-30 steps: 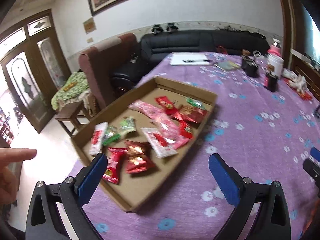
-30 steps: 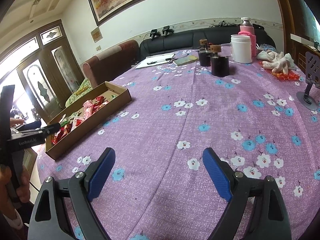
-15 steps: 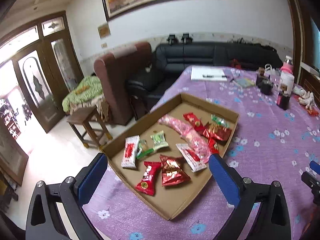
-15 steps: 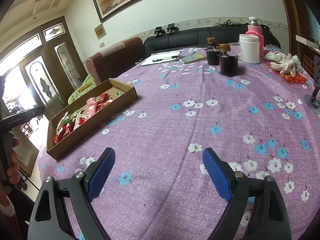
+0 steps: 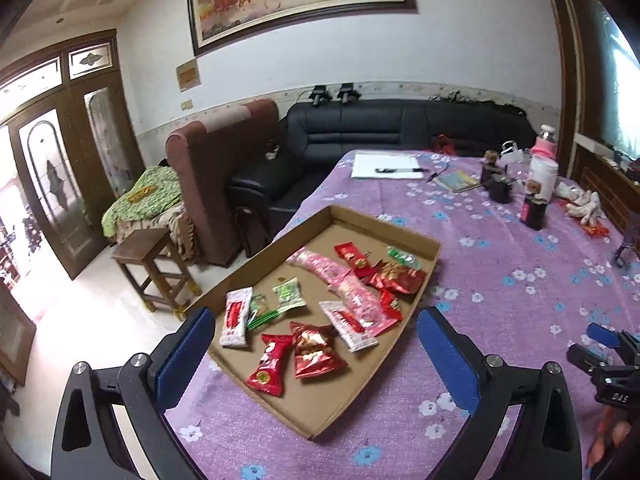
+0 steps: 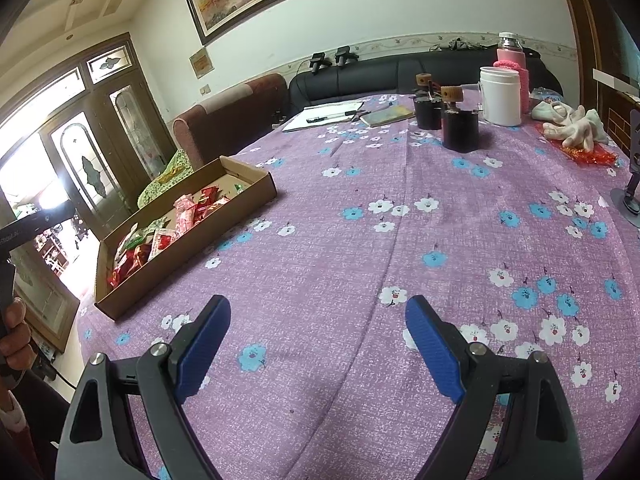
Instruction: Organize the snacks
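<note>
My left hand-held gripper [image 5: 312, 344] hung released over the near end of the tray [image 5: 416, 236], nothing between its fingers. Over the last second it had pulled back and risen, so the whole tray came into its view instead of only the near part. My right hand-held gripper [image 6: 318, 338] was also released, empty above bare table [image 6: 400, 240], with the tray off at its 10 o'clock; it had barely shifted. The snacks [image 5: 320, 312] all lay inside the tray, loosely scattered: red packets [image 5: 316, 350] nearest me, a white one [image 5: 236, 316] at 9 o'clock, pink ones [image 5: 352, 292] in the middle, green ones [image 5: 288, 294] between. I judged the wider view suited choosing a packet, or checking a finished layout; I couldn't tell which.
</note>
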### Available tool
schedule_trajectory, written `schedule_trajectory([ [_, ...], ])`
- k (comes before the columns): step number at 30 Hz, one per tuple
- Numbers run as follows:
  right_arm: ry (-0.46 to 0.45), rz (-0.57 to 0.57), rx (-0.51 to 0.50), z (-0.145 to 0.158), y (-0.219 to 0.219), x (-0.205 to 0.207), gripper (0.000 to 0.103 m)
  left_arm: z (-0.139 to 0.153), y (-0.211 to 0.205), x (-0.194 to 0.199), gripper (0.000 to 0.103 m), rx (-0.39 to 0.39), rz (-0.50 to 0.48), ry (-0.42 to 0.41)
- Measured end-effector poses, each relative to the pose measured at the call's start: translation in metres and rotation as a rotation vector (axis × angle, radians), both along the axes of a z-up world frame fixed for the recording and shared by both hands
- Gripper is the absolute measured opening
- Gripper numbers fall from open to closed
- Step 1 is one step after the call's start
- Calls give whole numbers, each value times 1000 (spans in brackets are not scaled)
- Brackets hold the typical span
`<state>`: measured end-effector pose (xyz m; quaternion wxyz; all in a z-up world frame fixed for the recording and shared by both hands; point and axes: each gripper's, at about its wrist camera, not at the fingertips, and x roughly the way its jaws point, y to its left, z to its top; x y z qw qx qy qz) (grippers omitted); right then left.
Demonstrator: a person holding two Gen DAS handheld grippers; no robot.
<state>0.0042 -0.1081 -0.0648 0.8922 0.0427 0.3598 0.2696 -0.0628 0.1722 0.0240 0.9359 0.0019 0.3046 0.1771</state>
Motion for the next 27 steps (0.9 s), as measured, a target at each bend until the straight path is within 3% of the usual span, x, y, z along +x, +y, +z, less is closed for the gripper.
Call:
schedule_trajectory([
  [4,0,1,0,0,0,0,89,0,-1,1,102,3,32,4],
  [13,0,6,-2,0,1,0,89,-2,19,-6,102,-133,92,-15],
  [21,1,48,-1,3,19,-2,89,-6,21,-16,102,-90,129,-23],
  [27,-23,227,-60,27,100,2,89,-10,22,-27,102,-33,147,-3],
])
